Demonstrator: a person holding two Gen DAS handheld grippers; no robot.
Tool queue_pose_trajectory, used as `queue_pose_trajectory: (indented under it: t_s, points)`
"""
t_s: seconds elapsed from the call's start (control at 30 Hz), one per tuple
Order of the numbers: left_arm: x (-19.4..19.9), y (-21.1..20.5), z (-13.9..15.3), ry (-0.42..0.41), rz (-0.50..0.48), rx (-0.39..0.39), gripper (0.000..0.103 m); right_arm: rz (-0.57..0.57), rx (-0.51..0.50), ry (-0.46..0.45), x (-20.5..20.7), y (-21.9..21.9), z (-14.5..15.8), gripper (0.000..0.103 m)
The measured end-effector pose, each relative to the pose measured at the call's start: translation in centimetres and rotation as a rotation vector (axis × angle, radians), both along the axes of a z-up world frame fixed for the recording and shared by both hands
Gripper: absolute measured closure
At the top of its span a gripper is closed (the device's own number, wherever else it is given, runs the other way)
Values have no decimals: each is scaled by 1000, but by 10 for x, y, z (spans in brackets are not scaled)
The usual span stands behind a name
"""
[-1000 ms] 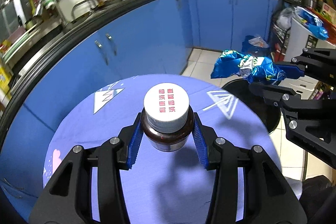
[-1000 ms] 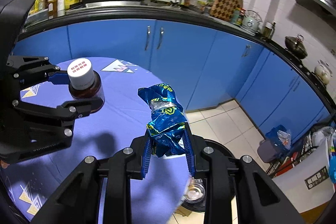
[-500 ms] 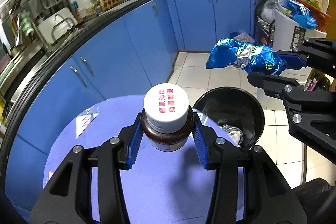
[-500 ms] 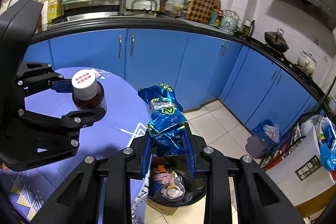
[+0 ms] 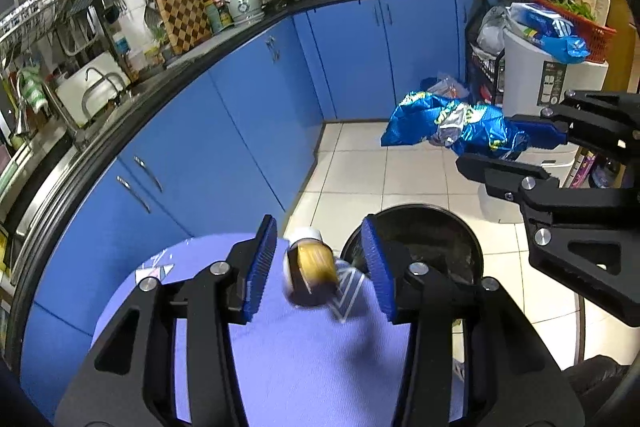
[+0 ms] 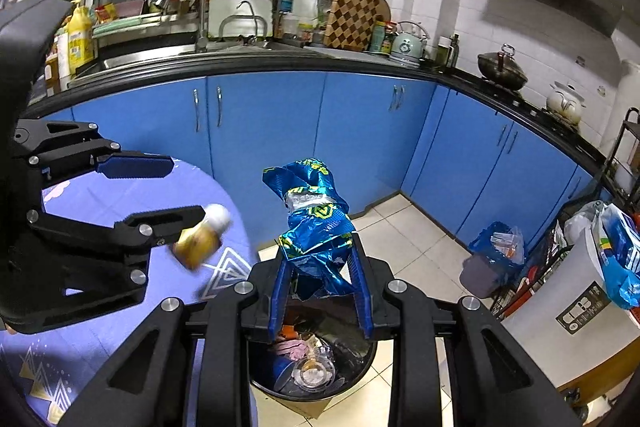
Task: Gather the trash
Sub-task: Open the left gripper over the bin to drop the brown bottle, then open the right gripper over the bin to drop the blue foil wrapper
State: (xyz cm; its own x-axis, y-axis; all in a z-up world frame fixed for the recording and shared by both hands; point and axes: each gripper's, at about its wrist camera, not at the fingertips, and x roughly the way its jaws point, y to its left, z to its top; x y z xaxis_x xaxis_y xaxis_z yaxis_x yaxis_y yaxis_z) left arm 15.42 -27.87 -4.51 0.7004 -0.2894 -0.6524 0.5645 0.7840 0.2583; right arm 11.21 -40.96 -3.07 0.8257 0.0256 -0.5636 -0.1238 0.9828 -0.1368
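A brown bottle with a white cap (image 5: 310,275) (image 6: 200,239) is blurred and tilted between the jaws of my left gripper (image 5: 320,223) (image 6: 186,189), above the purple table's edge (image 5: 300,367). The blue pads do not touch it, and the jaws are closing slightly. My right gripper (image 6: 318,247) (image 5: 490,147) is shut on a crumpled blue foil wrapper (image 6: 312,211) (image 5: 440,123). It holds the wrapper in the air over a black trash bin (image 6: 312,395) (image 5: 416,211) on the floor. The bin holds several pieces of trash.
Blue kitchen cabinets (image 6: 360,131) curve behind the table under a black counter. A small grey bin with a blue bag (image 6: 492,259) and a white appliance (image 5: 540,83) stand at the right on the tiled floor (image 5: 352,163).
The bottle has left the left gripper's pads and tips downward, blurred. Both grippers swung from over the table toward the bin, which now lies below the wrapper.
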Motion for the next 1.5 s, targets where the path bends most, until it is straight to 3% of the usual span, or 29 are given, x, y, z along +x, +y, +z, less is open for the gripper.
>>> queue_pose_trajectory:
  t_s: [0.43, 0.63, 1.5]
  points:
    - [13, -1, -3, 18, 17, 6, 62, -15, 41, 42, 12, -15, -21, 76]
    - [15, 0, -5, 11, 35, 14, 48, -13, 62, 64, 18, -15, -27, 75]
    - [21, -9, -12, 25, 17, 22, 43, -2, 94, 106, 35, -19, -44, 75]
